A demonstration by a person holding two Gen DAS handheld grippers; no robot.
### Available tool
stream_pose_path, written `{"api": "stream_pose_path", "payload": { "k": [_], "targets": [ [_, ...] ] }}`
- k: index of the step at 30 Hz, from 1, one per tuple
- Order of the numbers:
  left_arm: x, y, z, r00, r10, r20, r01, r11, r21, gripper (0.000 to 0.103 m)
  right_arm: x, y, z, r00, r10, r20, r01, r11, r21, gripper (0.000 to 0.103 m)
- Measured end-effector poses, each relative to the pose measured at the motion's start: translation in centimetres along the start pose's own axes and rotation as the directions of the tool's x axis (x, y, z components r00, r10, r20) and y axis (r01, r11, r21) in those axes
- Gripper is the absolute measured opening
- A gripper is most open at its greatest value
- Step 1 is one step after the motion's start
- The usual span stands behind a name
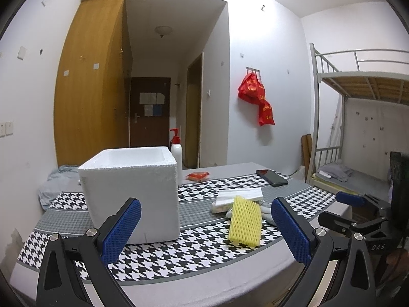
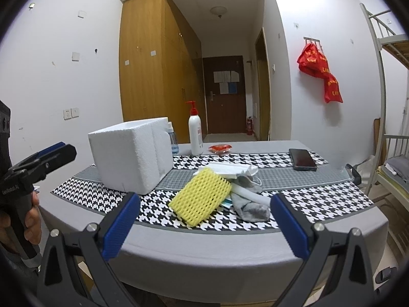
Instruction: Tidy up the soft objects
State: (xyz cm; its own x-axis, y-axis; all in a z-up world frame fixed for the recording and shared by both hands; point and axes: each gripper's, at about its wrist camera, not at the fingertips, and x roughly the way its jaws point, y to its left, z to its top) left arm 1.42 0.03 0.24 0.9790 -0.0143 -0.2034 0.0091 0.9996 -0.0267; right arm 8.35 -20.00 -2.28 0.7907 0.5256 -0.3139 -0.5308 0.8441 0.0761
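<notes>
A yellow foam net sleeve (image 1: 245, 221) (image 2: 200, 197) lies on the houndstooth tablecloth, leaning on a pile of white masks (image 1: 240, 197) (image 2: 230, 170) and a grey sock (image 2: 251, 204). To the left of the pile stands a white foam box (image 1: 130, 192) (image 2: 133, 153), open at the top. My left gripper (image 1: 207, 230) (image 2: 61, 151) is open and empty, hovering near the front of the box. My right gripper (image 2: 205, 227) (image 1: 340, 211) is open too, held before the table's front edge, short of the yellow net.
A black phone (image 2: 303, 159), a red packet (image 2: 219, 148), a white pump bottle (image 2: 195, 133) and a small blue bottle (image 2: 173, 140) sit at the back of the table (image 2: 204, 250). A bunk bed (image 1: 358, 81) stands to the right. A hand (image 2: 30, 220) holds the left gripper.
</notes>
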Motion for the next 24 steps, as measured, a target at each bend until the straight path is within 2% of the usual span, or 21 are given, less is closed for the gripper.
{"api": "stream_pose_path", "payload": {
  "k": [12,16,24],
  "targets": [
    [3.1,-1.1,0.4,0.998,-0.033,-0.06,0.035,0.999,0.022,0.102,1.8,-1.4,0.5,0.999,-0.016,-0.037,0.016,1.0,-0.002,0.103],
    [4.2,-1.0,0.3,0.995,-0.043,-0.086,0.044,0.999,0.007,0.102,2.6,-2.2,0.6,0.998,-0.022,-0.054,0.023,1.0,0.005,0.103],
    [6.7,-2.0,0.5,0.988,-0.061,-0.144,0.066,0.997,0.034,0.102,3.9,-3.6,0.6,0.996,-0.036,-0.084,0.038,0.999,0.019,0.103]
  ]
}}
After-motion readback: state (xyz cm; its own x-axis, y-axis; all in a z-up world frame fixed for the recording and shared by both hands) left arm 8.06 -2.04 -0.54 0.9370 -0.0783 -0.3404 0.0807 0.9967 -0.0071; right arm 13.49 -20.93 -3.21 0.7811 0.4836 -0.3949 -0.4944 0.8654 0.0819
